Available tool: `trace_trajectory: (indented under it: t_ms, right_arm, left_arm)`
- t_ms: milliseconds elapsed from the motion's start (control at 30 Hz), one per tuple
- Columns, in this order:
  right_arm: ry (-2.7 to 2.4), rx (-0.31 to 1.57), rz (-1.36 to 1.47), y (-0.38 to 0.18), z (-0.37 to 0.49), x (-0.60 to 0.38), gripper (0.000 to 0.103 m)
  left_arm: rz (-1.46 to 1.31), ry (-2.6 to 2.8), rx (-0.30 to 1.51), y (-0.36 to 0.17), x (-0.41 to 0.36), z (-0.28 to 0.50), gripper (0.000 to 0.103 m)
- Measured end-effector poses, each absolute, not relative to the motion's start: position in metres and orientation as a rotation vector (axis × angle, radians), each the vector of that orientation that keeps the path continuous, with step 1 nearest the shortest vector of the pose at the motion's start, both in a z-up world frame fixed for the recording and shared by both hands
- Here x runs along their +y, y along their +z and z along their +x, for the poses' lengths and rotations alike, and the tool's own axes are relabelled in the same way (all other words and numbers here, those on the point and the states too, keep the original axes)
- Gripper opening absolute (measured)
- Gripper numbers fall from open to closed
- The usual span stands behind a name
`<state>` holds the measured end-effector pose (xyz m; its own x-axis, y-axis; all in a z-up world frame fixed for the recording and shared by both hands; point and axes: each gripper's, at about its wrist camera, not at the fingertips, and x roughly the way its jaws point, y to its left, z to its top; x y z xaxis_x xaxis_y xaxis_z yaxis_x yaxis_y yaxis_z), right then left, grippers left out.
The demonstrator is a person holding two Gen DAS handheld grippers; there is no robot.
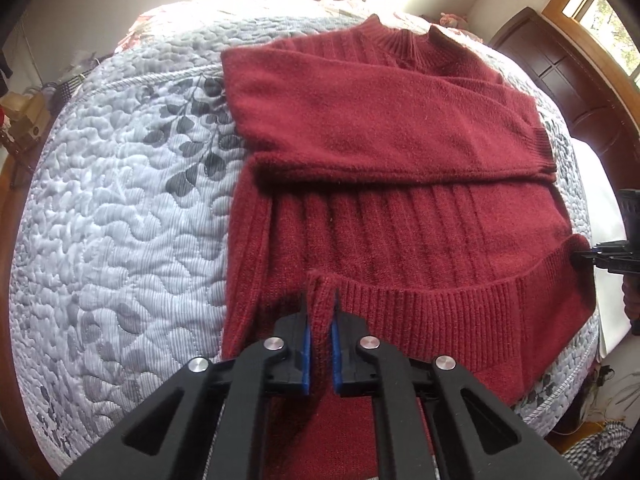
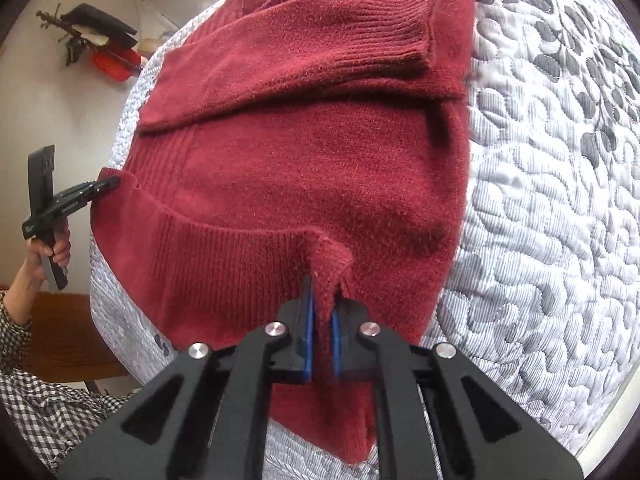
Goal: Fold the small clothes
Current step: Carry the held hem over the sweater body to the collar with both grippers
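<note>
Both grippers are clamped on the ribbed hem of the red sweater (image 1: 400,128): the left gripper (image 1: 321,312) pinches a raised tuck of hem between its blue pads, and the right gripper (image 2: 323,304) does the same at the opposite hem corner. The sweater lies flat on the quilted bedspread (image 1: 120,220), sleeves folded across the chest and the collar (image 1: 404,36) at the far end from both tools. Its long axis therefore runs straight away from the grippers, hem near and collar far, so the likely fold carries the hem forward over the crossed sleeves toward the collar. Neither hand is nearer; they sit level along the hem, which matters if the fold line is to stay square. The left wrist view shows the whole garment up to the collar, with the other tool only a sliver at the right edge. The right wrist view cuts off the collar but shows the sleeve cuff (image 2: 404,32) lying on top and the person's hand (image 2: 56,248) on the left tool's handle.
</note>
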<state>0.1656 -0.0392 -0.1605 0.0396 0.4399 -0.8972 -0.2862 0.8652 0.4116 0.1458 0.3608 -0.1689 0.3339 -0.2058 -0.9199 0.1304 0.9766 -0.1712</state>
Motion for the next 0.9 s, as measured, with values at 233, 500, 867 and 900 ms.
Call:
trace_trajectory:
  t_ms: [233,500,867,900]
  right_arm:
    - [0.561,1.354,0.209,-0.131,0.175,-0.051,0.006]
    - [0.580,1.181,0.260,-0.071,0.216,-0.063,0.006]
    - [0.526,1.101,0.233,-0.050,0.325,-0.061,0.006]
    - [0.519,1.100,0.237,-0.051,0.336,-0.060,0.006]
  left_arm:
    - [-0.126,-0.193,1.126,-0.141,0.375,0.152,0.007]
    - [-0.203,-0.150,0.961,-0.089,0.382,0.192,0.007]
    - [-0.280,-0.121,0.853,-0.066,0.394,0.297,0.007]
    - [-0.275,-0.113,0.849,-0.067,0.394,0.306,0.007]
